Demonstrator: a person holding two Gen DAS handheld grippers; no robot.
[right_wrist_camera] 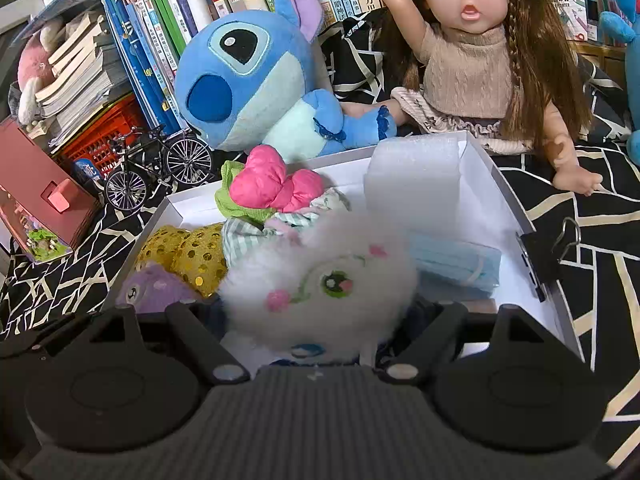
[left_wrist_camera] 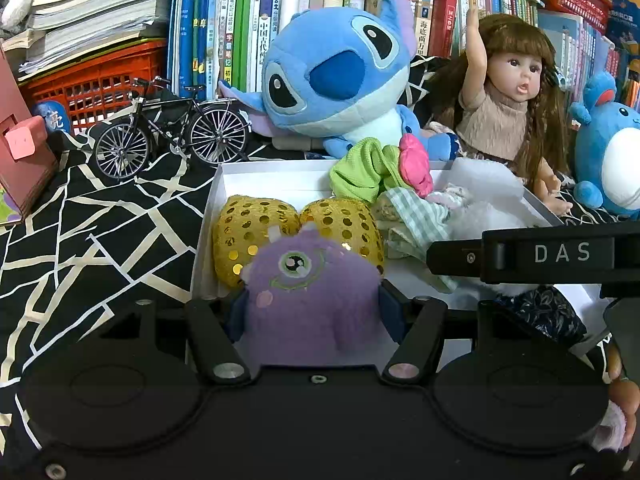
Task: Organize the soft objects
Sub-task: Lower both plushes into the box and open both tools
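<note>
A white box [left_wrist_camera: 256, 172] lies on the black-and-white cloth and holds soft items. My left gripper [left_wrist_camera: 314, 308] is shut on a purple one-eyed plush [left_wrist_camera: 312, 292] at the box's near left. Behind it sit two gold sequin cushions [left_wrist_camera: 248, 232]. My right gripper [right_wrist_camera: 324, 320] is shut on a white fluffy plush [right_wrist_camera: 320, 280] over the box [right_wrist_camera: 480, 168]. A green cloth [right_wrist_camera: 236, 200], a pink puffy bow [right_wrist_camera: 272, 184], a checked cloth [right_wrist_camera: 240, 236], white foam [right_wrist_camera: 412, 176] and a blue face mask [right_wrist_camera: 456, 264] lie in the box.
A Stitch plush [left_wrist_camera: 340, 68], a doll [left_wrist_camera: 512, 92] and a blue round plush [left_wrist_camera: 608, 148] stand behind the box. A model bicycle [left_wrist_camera: 172, 132], a red basket [left_wrist_camera: 96, 84] and a pink toy house [left_wrist_camera: 20, 148] are at the left. A binder clip [right_wrist_camera: 540, 256] grips the box's right wall.
</note>
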